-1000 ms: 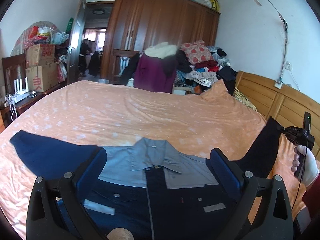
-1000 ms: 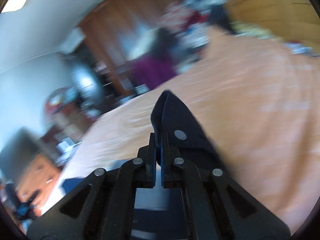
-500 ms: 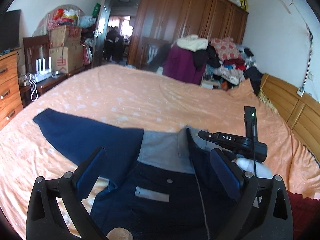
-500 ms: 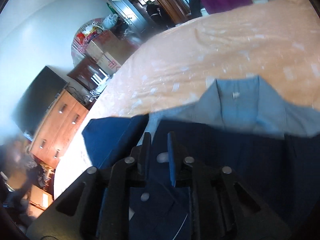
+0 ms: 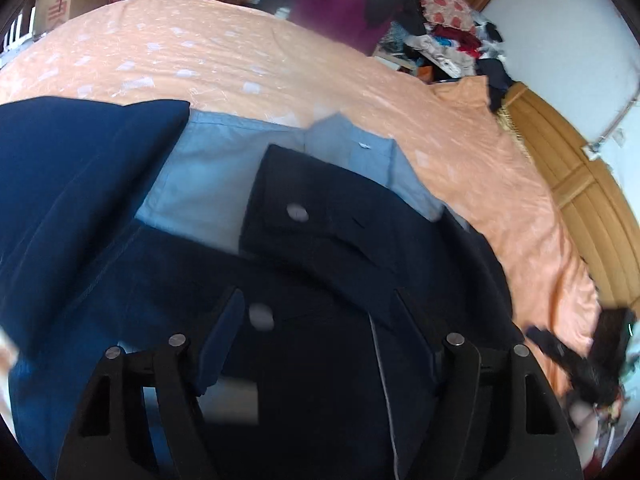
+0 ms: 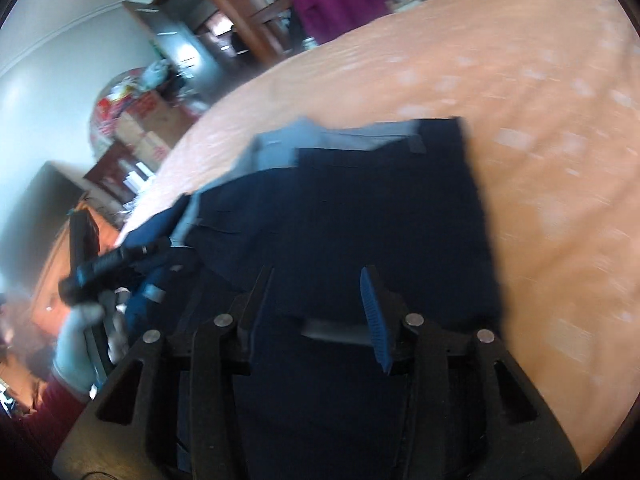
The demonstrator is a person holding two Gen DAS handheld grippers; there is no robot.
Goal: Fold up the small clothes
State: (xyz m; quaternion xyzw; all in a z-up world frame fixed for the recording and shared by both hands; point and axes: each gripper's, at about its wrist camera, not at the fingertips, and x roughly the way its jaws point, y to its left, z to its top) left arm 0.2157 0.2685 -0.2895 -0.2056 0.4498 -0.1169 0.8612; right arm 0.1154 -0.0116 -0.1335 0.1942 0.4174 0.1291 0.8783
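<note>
Once clamped, right claw (image 6: 316,316) now apart.

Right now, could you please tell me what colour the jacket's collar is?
Light grey-blue collar on the navy jacket, clearest in the left wrist view.

Both grippers, the left gripper (image 5: 320,336) and the right gripper (image 6: 316,304), hang with fingers spread wide apart, a white-gloved hand (image 6: 78,344) gripping the left one's handle.

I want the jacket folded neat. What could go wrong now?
Both grippers, the left gripper and the right gripper, hang open over the jacket, so the sleeve just laid across may slip back. The other sleeve lies spread out; the fold might end lopsided.
</note>
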